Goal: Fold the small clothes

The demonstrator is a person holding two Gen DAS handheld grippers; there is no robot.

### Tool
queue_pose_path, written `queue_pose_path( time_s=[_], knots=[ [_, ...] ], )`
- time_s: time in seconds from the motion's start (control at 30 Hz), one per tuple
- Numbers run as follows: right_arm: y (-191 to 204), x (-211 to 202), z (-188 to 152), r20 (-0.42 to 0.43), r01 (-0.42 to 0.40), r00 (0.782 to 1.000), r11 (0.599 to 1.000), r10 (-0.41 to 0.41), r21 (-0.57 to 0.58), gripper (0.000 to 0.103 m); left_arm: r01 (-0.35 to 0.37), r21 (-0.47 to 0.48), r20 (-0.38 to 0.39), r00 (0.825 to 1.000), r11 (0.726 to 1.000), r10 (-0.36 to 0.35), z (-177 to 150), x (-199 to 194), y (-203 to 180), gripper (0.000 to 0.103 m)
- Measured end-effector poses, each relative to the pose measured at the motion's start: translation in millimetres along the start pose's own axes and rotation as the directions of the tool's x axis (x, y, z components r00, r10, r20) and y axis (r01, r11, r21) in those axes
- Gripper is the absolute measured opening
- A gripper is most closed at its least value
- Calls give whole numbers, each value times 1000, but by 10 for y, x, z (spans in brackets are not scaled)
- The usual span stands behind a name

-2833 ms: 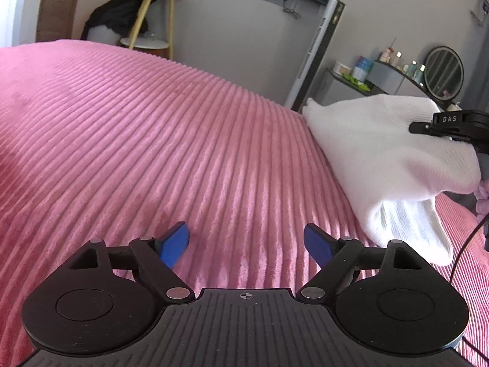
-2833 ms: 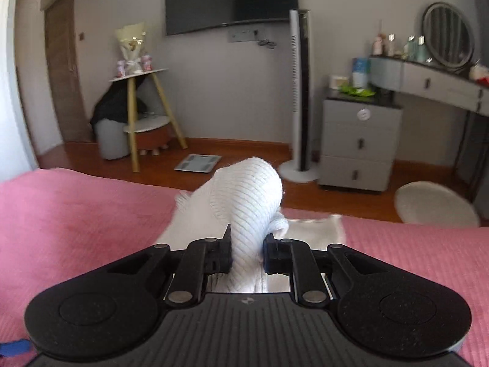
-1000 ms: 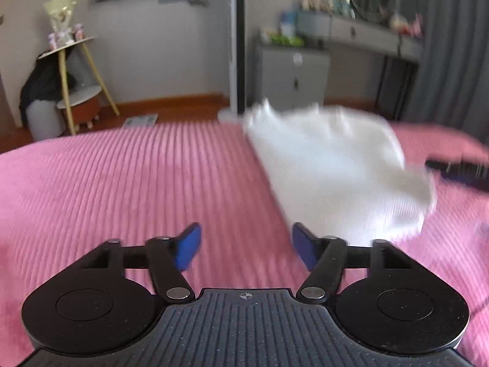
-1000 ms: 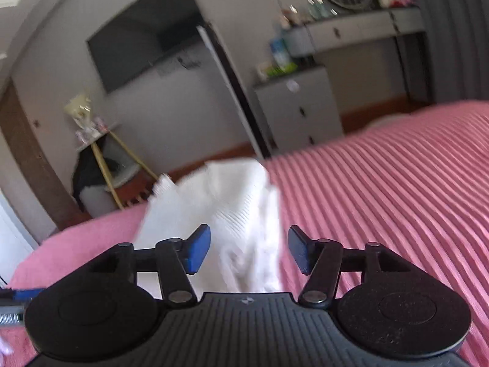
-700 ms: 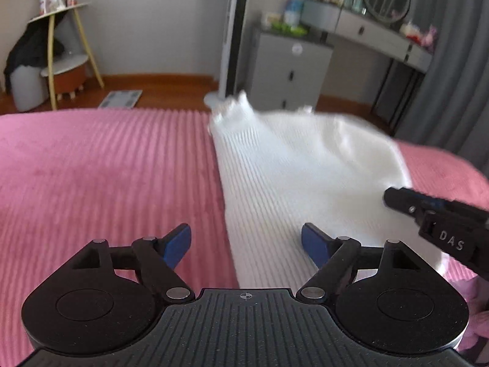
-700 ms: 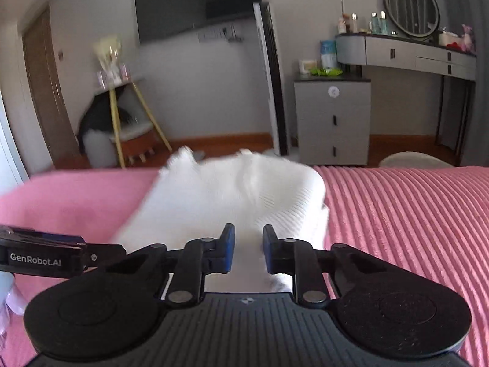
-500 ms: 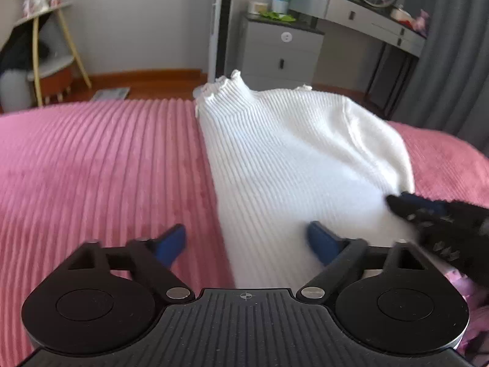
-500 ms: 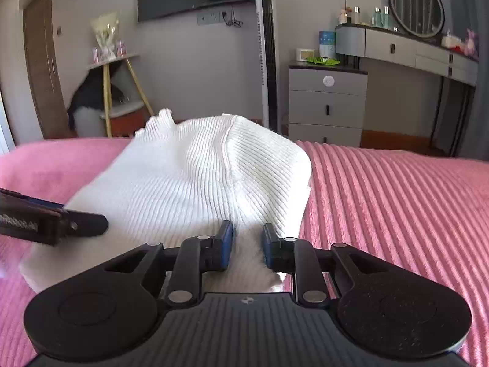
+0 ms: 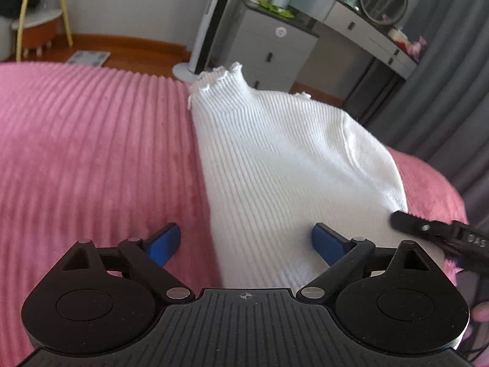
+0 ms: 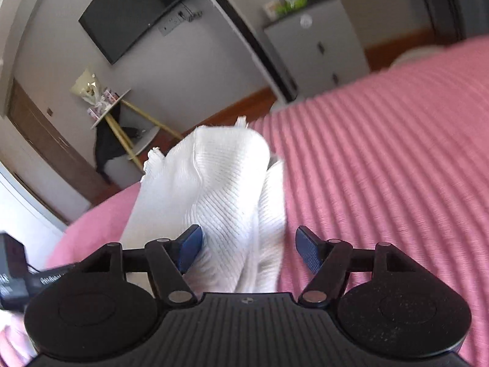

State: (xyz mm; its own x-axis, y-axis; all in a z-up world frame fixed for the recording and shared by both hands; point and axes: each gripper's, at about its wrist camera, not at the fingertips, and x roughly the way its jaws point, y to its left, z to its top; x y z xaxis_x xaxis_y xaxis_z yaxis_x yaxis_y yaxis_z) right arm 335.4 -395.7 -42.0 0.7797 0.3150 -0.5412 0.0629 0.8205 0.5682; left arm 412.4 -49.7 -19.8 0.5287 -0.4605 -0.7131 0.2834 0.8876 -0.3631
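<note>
Jaws spread, white sweater between both pairs

Both views are daylit and bright, with soft, even illumination and no hard shadows. The white knit garment is near overexposure on its upper folds ahead of the left gripper. The right wrist view shows motion blur across the room beyond the right gripper. Fisheye distortion bends straight edges toward the frame borders; corners are vignetted dark.
</note>
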Motion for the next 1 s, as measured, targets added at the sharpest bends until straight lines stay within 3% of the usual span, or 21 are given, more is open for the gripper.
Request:
queue_pose_path(
  time_s=[0.07,0.1,0.17,0.33,0.37,0.43,0.53,0.7,0.83,1.0],
  knots=[
    [-26,110,21,-23,-34,999,999,34,20,60,13,-9,3,1000,1000,-13,26,34,-12,93],
    [-17,149,23,-23,-43,999,999,44,9,51,23,-7,0,1000,1000,-23,34,47,-27,87],
    [-11,201,17,-22,-59,998,998,59,7,50,36,2,-7,999,999,-36,66,84,-68,79],
    [-77,281,32,-25,-89,996,993,91,79,53,21,4,-4,1000,1000,-21,63,100,-156,75],
    [-68,283,22,-20,-88,996,993,90,82,50,25,4,1,1000,1000,-25,53,90,-157,71],
    [5,260,12,-15,-74,997,996,74,49,44,31,19,10,999,999,-31,56,50,-186,51],
    [143,165,25,1,-60,998,998,60,14,38,10,70,25,1000,997,-12,74,-82,-262,40],
    [581,-5,13,25,-109,994,993,110,-45,36,-28,145,36,999,989,23,83,-366,-396,37],
    [932,-85,-186,12,-146,989,984,148,-103,35,-78,177,53,996,981,70,33,-697,-341,37],
    [1039,-163,-594,-7,-230,973,973,230,-22,35,-121,130,61,992,984,114,-309,-1270,-56,37]
  ],
)
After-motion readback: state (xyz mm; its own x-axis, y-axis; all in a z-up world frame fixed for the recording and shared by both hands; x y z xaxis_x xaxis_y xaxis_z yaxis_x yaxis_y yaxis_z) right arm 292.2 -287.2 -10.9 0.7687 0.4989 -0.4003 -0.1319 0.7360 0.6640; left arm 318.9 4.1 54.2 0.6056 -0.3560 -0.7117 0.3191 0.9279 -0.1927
